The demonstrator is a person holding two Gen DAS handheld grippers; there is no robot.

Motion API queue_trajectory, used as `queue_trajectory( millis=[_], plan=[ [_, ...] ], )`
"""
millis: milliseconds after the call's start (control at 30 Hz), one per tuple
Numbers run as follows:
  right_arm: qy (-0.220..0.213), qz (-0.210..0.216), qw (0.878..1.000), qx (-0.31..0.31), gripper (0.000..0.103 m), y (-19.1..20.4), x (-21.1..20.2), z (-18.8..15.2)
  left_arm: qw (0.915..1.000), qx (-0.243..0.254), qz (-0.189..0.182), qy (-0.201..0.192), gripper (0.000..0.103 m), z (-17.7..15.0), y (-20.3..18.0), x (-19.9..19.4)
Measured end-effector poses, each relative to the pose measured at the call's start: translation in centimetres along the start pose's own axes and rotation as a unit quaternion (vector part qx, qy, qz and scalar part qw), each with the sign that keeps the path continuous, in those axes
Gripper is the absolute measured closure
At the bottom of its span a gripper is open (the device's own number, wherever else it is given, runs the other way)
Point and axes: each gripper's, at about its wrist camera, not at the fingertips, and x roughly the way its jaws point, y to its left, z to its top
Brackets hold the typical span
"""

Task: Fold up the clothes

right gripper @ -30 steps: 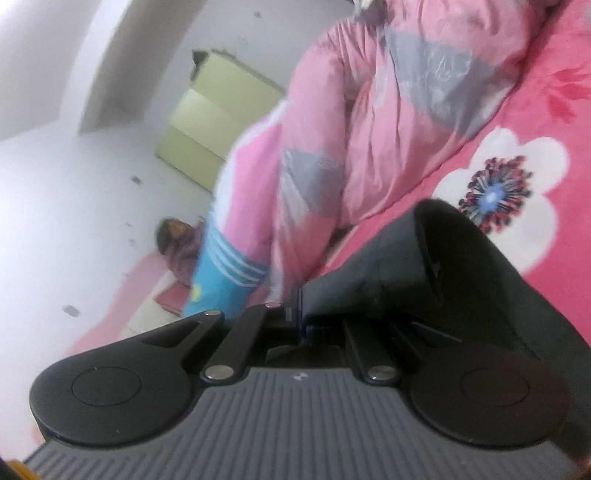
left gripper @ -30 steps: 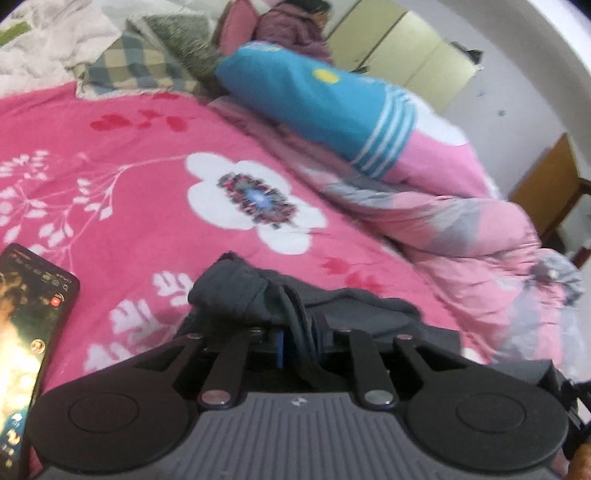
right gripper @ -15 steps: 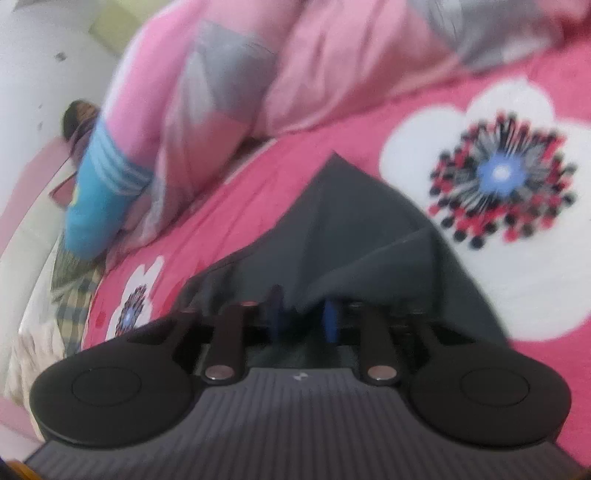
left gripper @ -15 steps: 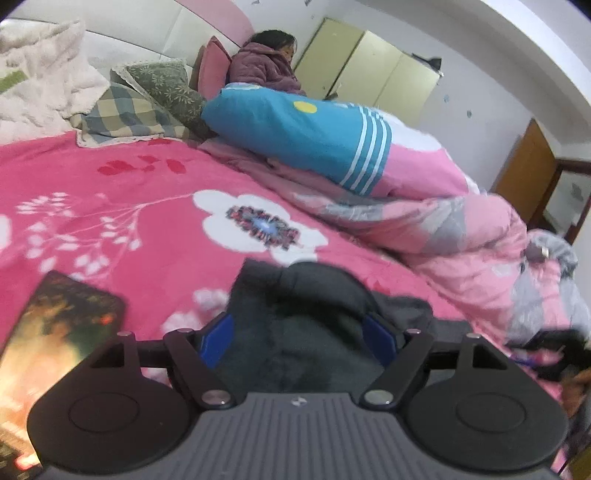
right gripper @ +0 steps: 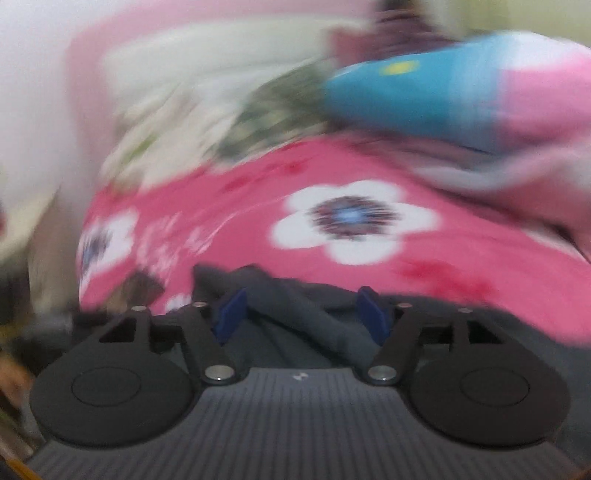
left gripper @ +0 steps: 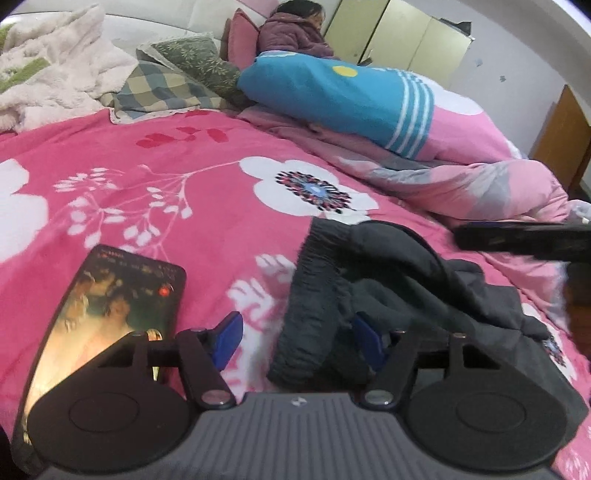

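A dark grey garment [left gripper: 388, 288] lies bunched on the pink floral bedspread [left gripper: 166, 192], its ribbed band toward me. My left gripper [left gripper: 299, 339] is open, its blue pads spread around the garment's near edge without holding it. The right wrist view is motion-blurred. My right gripper [right gripper: 301, 314] is open just above the same dark garment [right gripper: 295, 306], holding nothing. The right gripper's body also shows in the left wrist view [left gripper: 524, 240] at the right edge.
A phone [left gripper: 110, 314] with a lit screen lies on the bedspread at my left. A rolled pink and blue quilt [left gripper: 388, 110] runs along the far right. Pillows [left gripper: 177, 81] and a white blanket [left gripper: 55, 66] sit at the headboard, where a person [left gripper: 295, 29] rests.
Both grippers opened and let go of the dark garment, which dropped onto the bedspread. The right gripper swung round fast to face the headboard. The left gripper drew back a little.
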Motion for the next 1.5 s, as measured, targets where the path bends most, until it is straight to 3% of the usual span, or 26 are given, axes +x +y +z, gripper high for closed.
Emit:
queue_trajectory(
  millis=[100,167,233,500,667,967,1067,1133,1267,1500],
  plan=[
    [0.049,0.027,0.998,-0.025,0.036,-0.1,5.2,1.5,0.9999,-0.005,-0.003,0.010,0.044,0.3,0.2,0.9],
    [0.080,0.057,0.995,-0.018,0.045,-0.3,7.0,1.7,0.9998,-0.007,-0.014,0.015,0.050,0.2,0.3,1.2],
    [0.098,0.084,0.992,-0.013,0.099,-0.2,7.8,1.1,0.9994,-0.008,-0.029,0.018,0.058,0.1,0.3,1.3],
    [0.033,0.085,0.996,-0.026,0.100,0.2,2.2,0.8,0.9957,-0.027,-0.086,0.017,0.059,0.2,-0.1,0.7],
    [0.058,0.068,0.996,-0.033,0.100,-1.4,2.9,1.0,0.9951,-0.024,-0.095,0.014,0.058,0.3,-0.6,1.2],
    [0.108,0.065,0.991,-0.044,0.099,-2.9,8.2,1.3,0.9953,-0.042,-0.085,0.019,0.058,0.4,1.0,1.8],
    [0.129,0.048,0.990,-0.039,0.090,-2.9,9.9,1.1,0.9960,-0.034,-0.082,0.013,0.058,0.4,1.0,1.7],
    [0.130,0.028,0.990,-0.045,0.075,-2.6,10.0,1.1,0.9960,-0.033,-0.081,0.017,0.058,0.4,1.0,1.8],
    [0.092,0.002,0.993,-0.071,0.064,-1.3,7.3,2.3,0.9960,-0.034,-0.079,0.024,0.058,0.3,1.0,1.9],
    [0.050,0.029,0.993,-0.099,0.064,0.9,5.2,3.8,0.9961,-0.027,-0.078,0.030,0.058,0.0,0.7,2.0]
  ],
)
